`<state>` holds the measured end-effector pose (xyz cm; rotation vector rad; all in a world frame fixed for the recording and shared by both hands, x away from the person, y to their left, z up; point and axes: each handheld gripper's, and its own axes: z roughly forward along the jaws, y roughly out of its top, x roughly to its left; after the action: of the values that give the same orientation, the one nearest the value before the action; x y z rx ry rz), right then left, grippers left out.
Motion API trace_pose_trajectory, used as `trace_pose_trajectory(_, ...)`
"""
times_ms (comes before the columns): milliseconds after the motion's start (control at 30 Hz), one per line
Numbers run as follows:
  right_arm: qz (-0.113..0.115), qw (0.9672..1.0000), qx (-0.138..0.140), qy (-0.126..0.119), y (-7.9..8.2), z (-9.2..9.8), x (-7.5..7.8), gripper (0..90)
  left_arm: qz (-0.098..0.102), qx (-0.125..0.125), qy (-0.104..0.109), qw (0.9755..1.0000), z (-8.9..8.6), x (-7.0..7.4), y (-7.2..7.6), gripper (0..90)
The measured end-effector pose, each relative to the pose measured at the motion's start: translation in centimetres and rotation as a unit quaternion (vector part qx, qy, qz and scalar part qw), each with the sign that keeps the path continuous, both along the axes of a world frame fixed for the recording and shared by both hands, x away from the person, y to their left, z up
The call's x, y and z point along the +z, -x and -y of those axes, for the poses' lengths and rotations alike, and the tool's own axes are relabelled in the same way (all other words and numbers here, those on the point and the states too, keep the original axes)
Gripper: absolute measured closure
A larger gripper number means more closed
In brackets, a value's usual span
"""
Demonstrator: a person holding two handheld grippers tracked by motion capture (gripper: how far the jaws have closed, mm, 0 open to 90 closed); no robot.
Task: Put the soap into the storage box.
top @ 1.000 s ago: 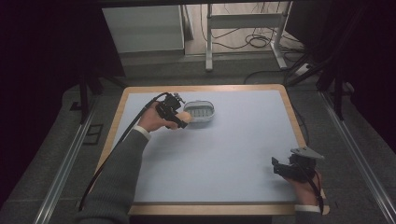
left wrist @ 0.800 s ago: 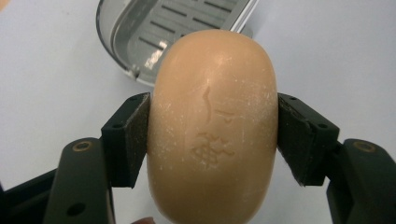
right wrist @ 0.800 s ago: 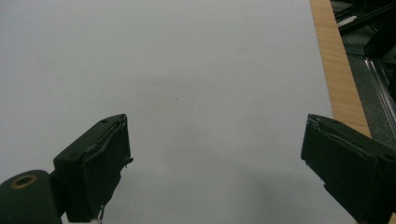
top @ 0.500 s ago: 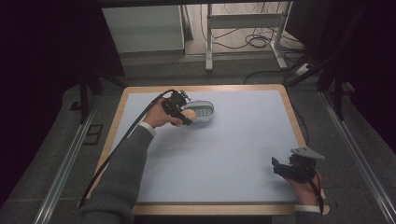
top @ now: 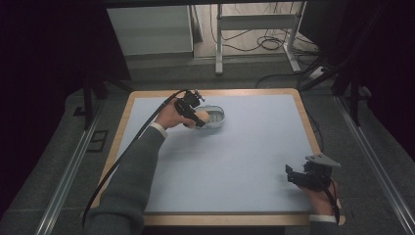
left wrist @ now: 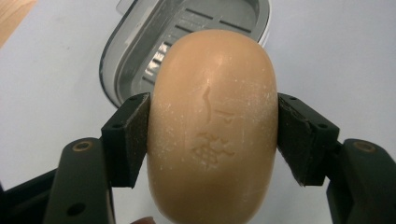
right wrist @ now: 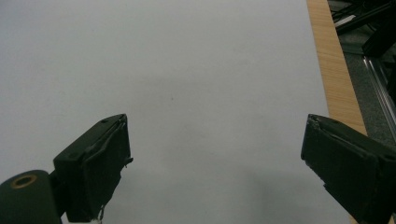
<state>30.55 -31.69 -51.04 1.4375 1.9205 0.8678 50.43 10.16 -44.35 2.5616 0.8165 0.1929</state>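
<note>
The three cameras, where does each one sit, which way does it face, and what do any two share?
High view: above the person's side, looking forward and down on the table; both forearms, left gripper, right gripper.
Left gripper view: on that gripper, facing the soap between its jaws, soap dish beyond.
Right gripper view: facing bare table, jaws apart.
Shared: high and left gripper views both show soap and dish.

high view: overhead, facing forward-down, far | gripper views: close, along jaws | shared: table
</note>
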Motion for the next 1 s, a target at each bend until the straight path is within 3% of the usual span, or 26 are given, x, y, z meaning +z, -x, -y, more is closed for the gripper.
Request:
trace_pose_trajectory(233, 0.000, 1.0000, -0.001, 0.000, 0.0, 0.1, 0.0, 8.0, -0.005, -0.004, -0.003, 1.0000, 0.7, -0.3, -0.7, 32.2)
trace_pose_trajectory(733, -0.002, 1.0000, 0.000, -0.002, -0.1, 0.1, -0.1, 8.0, 0.003, -0.019, -0.019, 0.9996, 2.7, 0.8, -2.2, 32.3)
trace_pose_trajectory(1000, -0.002, 1.0000, -0.002, -0.004, -0.1, 0.4, -0.1, 8.0, -0.009, -0.024, -0.023, 0.9994, 3.8, -0.1, -3.5, 32.2)
